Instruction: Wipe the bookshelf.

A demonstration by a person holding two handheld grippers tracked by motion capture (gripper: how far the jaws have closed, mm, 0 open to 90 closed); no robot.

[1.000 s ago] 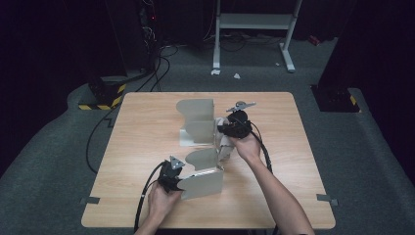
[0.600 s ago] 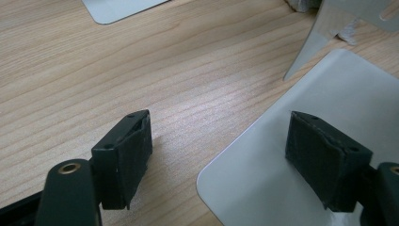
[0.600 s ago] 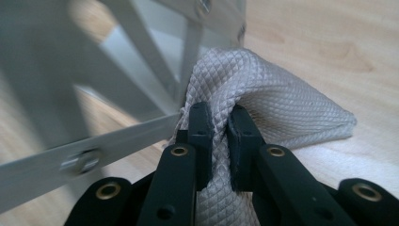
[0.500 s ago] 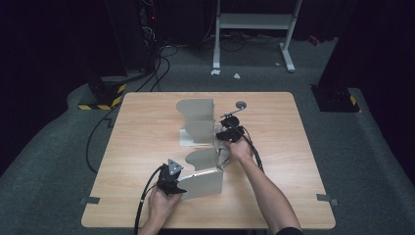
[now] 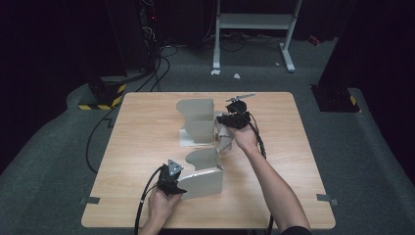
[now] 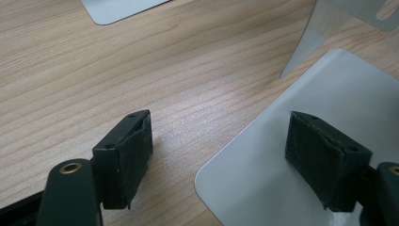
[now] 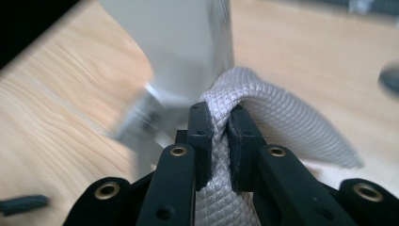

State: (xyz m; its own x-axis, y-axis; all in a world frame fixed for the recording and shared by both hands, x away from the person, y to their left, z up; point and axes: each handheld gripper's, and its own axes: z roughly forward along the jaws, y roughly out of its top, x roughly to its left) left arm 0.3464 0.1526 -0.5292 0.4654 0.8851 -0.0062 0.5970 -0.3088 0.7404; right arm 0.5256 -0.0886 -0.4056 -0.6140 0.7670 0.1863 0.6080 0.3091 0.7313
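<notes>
Two bent grey metal stands rest on the wooden table [image 5: 137, 147], a far stand [image 5: 195, 120] and a near stand [image 5: 203, 178]. My right gripper [image 5: 230, 122] is beside the far stand's right edge and is shut on a grey textured cloth [image 5: 222, 141]. In the right gripper view the cloth [image 7: 273, 113] bulges out between the closed pads [image 7: 200, 136], right against the far stand [image 7: 179, 47]. My left gripper [image 5: 182, 183] sits at the near stand's left end. It is open [image 6: 223, 160], with one pad [image 6: 124, 155] over bare wood and the other over the near stand's flat plate [image 6: 282, 141].
The far stand's base plate [image 6: 117, 7] lies flat on the wood ahead of the left gripper. Cables [image 5: 98, 142] trail off the table's left side onto the grey floor. A white frame [image 5: 254, 22] stands behind the table, and a yellow-and-black striped block [image 5: 100, 103] lies at the back left.
The right hand with the cloth dipped toward the far stand, then rose and drew slightly back to the right. The left hand and the near stand stayed put.
</notes>
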